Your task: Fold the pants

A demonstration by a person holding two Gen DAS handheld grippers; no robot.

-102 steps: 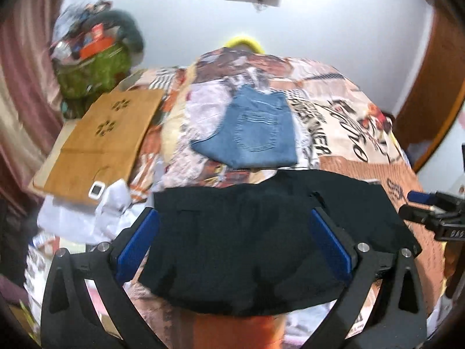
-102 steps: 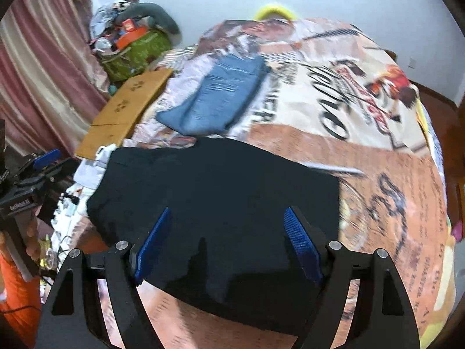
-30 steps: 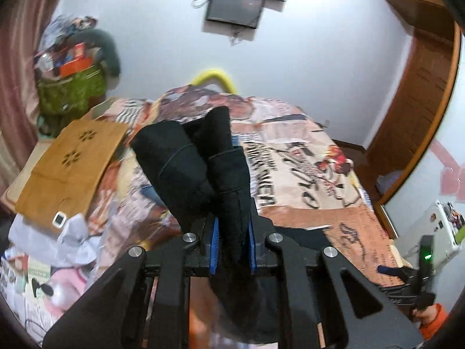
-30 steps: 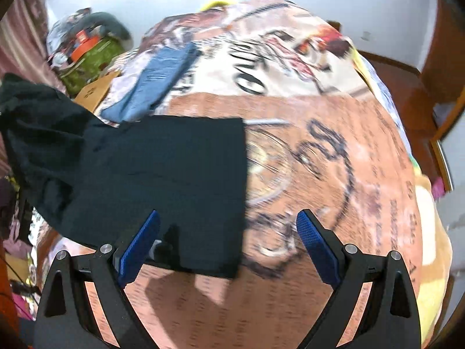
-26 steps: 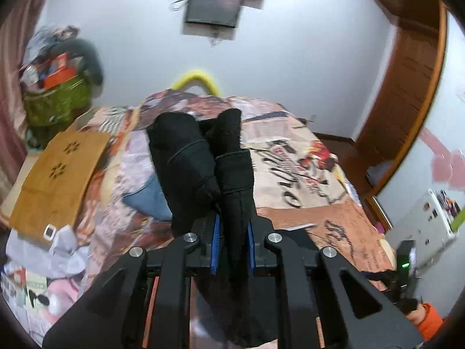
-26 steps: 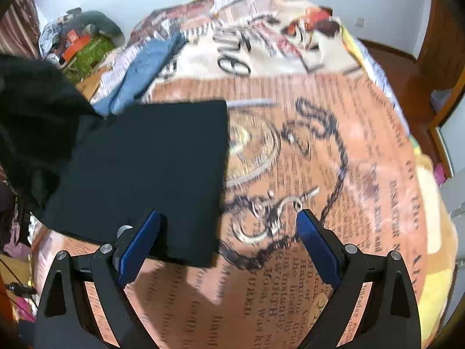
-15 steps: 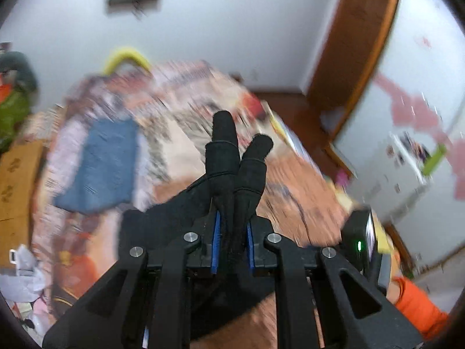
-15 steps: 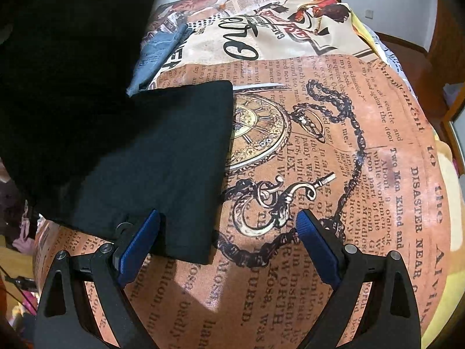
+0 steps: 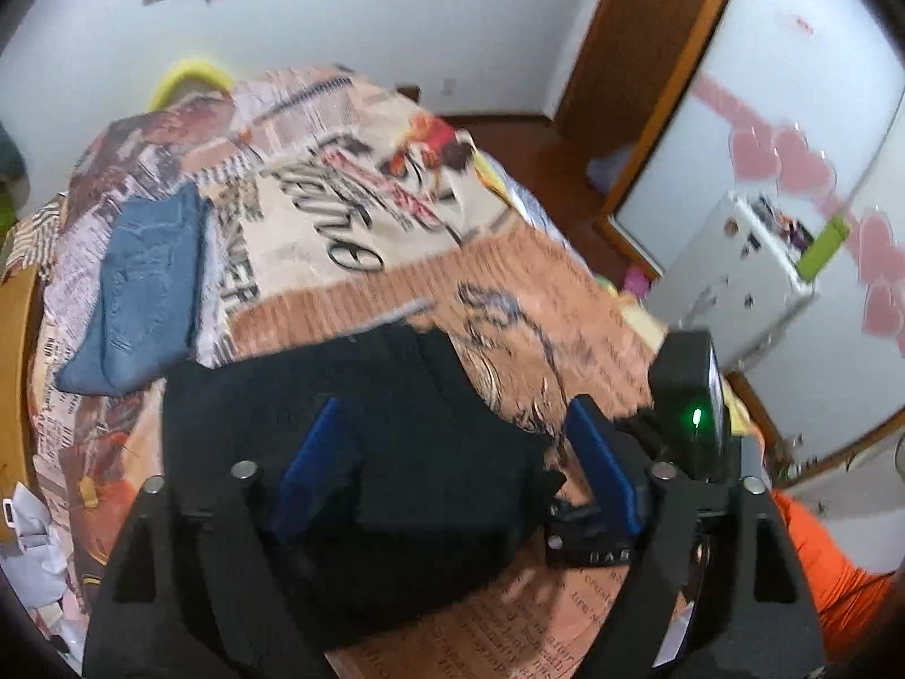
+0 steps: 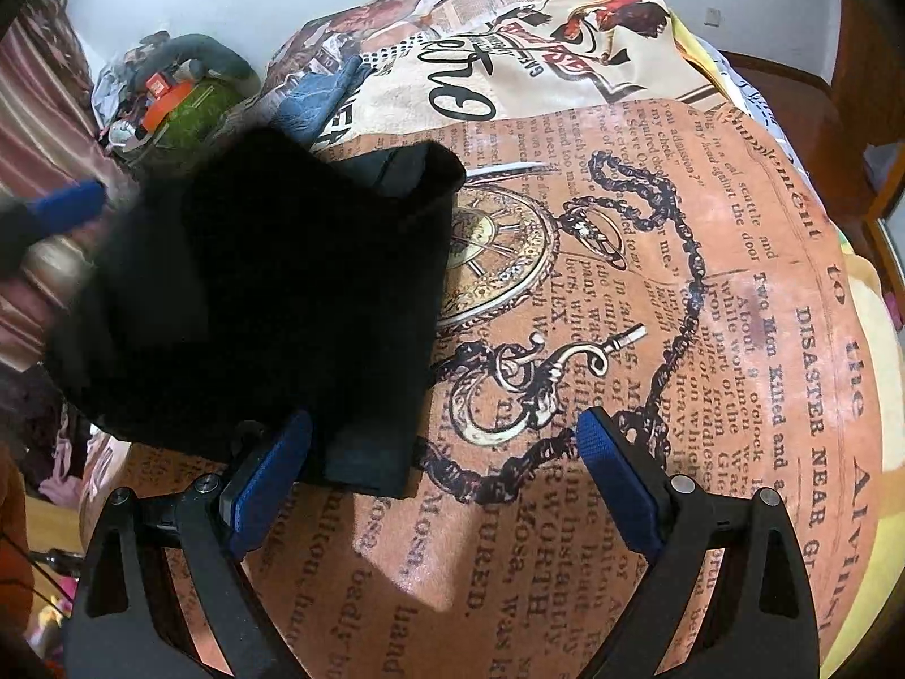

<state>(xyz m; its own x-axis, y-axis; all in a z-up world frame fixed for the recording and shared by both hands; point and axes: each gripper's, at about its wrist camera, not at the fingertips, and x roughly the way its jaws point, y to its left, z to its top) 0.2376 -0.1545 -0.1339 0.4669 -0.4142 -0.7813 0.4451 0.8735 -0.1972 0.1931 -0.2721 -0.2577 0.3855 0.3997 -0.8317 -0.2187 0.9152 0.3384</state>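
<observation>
While we look down past both tools, near things come first:
Left gripper (image 9: 458,469): jaws opening over our black pants (image 9: 367,430), gripping nothing.
Right gripper (image 10: 444,472): spread wide, pants' corner between.
Bedspread (image 10: 707,294): at 3 o'clock we read "DISASTER NEAR".
Jeans (image 9: 141,283): folded, far at 10 o'clock.

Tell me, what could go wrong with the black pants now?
The left gripper is opening with the pants under it, so the folded-over layer could slip or land crooked. Its top corner looks puffed up, so a lumpy fold may stay. The right gripper is open over the near edge and could snag and drag it across the bedspread.
</observation>
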